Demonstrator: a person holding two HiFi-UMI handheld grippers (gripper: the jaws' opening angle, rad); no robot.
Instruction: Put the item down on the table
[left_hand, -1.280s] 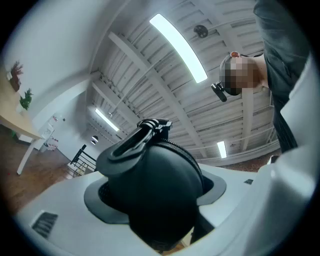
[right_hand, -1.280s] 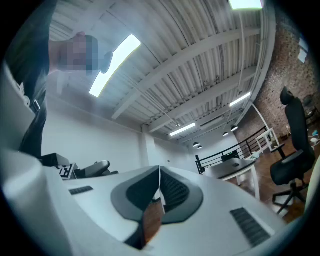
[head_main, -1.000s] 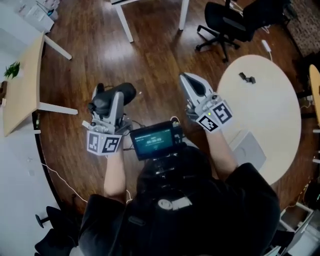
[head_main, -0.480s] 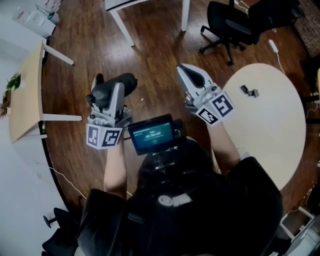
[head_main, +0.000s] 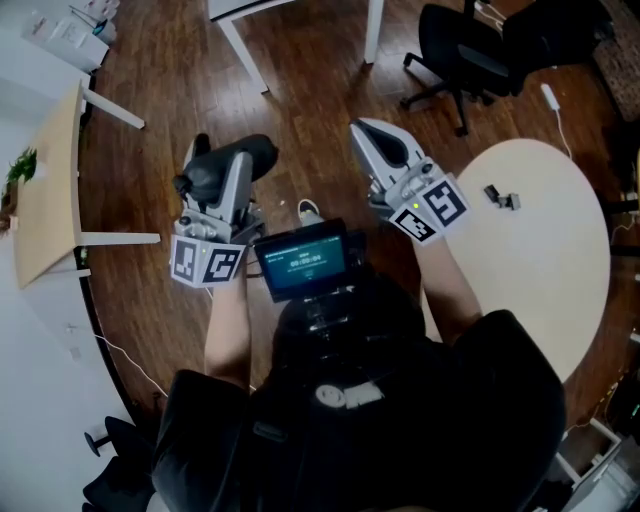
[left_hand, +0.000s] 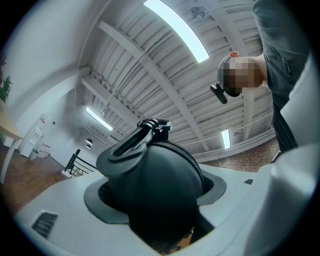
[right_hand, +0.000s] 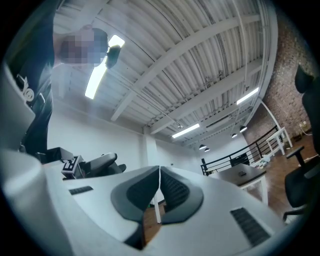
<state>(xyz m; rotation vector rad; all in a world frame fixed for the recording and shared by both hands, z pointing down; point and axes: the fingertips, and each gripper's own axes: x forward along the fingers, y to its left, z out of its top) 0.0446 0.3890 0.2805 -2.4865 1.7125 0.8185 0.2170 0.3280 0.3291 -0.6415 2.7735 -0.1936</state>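
Note:
A black rounded zip case with a clip on its top sits between the jaws of my left gripper, which is shut on it and held over the wooden floor. In the left gripper view the case fills the gap between the white jaws and points toward the ceiling. My right gripper is held up beside it to the right, jaws shut with nothing between them. The round pale table lies to the right of the right gripper.
A small dark object lies on the round table's far side. A black office chair stands beyond it. A light wood table is at the left and white table legs at the top. A shoe tip shows between the grippers.
Both grippers keep their hold and stay about where they were. The view has shifted a little, and a white shoe tip has come into sight between the grippers.

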